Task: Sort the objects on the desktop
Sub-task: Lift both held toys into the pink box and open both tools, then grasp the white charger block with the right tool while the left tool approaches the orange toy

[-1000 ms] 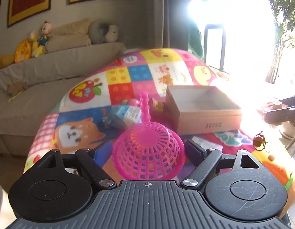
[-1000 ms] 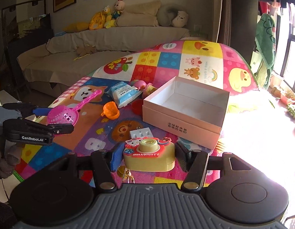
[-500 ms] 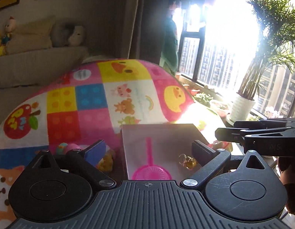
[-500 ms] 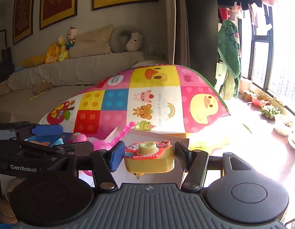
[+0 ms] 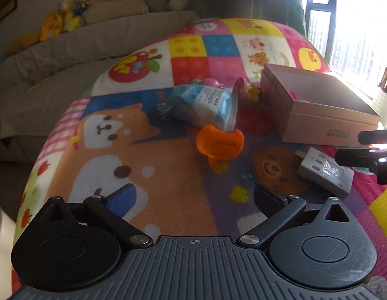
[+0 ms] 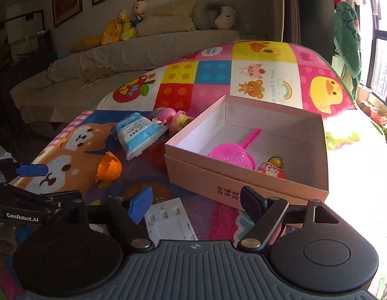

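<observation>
Tilting downward over play mat (image 5: 168,180), left gripper (image 5: 193,197) fingers spread empty, right gripper (image 6: 196,197) fingers just opening, empty

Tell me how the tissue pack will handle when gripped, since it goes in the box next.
The tissue pack looks soft and probably squashes between pads. Its glossy wrapper may slip. It seems light, so likely drags easily, perhaps nudging the orange cup.

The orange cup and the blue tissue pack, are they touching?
Cannot tell. In the left wrist view the tissue pack overlaps the orange cup; in the right wrist view they look apart.
</observation>
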{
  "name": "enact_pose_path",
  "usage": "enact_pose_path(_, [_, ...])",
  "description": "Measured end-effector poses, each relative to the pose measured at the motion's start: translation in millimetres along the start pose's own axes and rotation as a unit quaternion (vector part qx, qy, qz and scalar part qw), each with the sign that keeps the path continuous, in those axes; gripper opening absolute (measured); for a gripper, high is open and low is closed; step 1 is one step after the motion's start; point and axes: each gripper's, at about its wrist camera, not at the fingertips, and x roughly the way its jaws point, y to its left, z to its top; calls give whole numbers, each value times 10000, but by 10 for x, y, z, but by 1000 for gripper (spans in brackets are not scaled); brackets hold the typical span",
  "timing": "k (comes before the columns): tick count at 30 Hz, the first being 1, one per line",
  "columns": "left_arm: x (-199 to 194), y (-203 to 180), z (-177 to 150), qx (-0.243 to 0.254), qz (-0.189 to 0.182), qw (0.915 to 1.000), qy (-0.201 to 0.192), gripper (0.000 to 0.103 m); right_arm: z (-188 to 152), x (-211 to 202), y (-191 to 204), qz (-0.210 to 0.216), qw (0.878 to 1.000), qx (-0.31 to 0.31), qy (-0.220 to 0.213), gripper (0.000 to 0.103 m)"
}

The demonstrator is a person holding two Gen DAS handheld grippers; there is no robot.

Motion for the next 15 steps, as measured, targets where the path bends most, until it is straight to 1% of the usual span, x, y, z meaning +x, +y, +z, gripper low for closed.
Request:
enact_pose_path(4, [-76, 20, -89, 50, 55, 10000, 26, 103, -165, 147, 168, -66, 9993, -127, 342, 78])
enact_pose_path(7, [-110, -24, -109, 83, -45, 10000, 2, 103, -225, 179, 213, -79, 9990, -158, 418, 78])
enact_pose_path(9, [-108, -62, -121, 133, -89, 9999, -7, 103, -245, 183, 236, -75, 9987, -182, 467, 65])
enact_pose_path(10, [-101, -83, -126, 157, -103, 9998, -4, 103, -254, 178, 243, -48, 9985, -195, 503, 51])
enact_pose_path(11, [-91, -115, -134, 196, -121, 9997, 8, 103, -267, 158, 253, -35, 9986, -191, 483, 49])
enact_pose_path(15, [-42, -266, -130, 414, -257, 9988, 31, 103, -387, 17, 304, 18, 9986, -292, 430, 48])
